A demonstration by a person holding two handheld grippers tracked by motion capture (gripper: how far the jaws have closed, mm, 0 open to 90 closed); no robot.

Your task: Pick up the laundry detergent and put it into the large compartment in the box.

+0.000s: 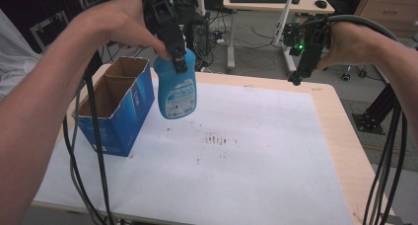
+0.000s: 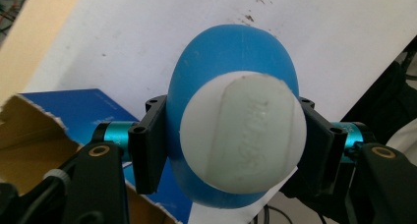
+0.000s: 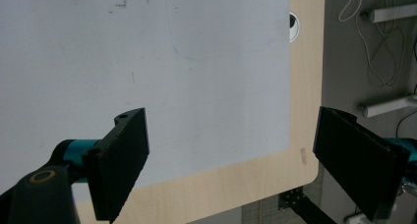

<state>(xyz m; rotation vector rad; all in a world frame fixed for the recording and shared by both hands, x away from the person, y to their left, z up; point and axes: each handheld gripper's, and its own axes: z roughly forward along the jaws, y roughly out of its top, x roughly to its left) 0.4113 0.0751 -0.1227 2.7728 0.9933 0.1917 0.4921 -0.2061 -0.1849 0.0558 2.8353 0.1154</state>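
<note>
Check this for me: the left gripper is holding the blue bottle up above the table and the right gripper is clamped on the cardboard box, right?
Not quite. The left gripper does hold the blue bottle above the table, but the right gripper is not on the cardboard box. The right gripper view shows its jaws wide apart with nothing between them, over the table's far side from the box.

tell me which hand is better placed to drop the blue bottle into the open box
Left. Its gripper already holds the blue bottle beside the box; the right gripper hangs open at the far edge.
</note>
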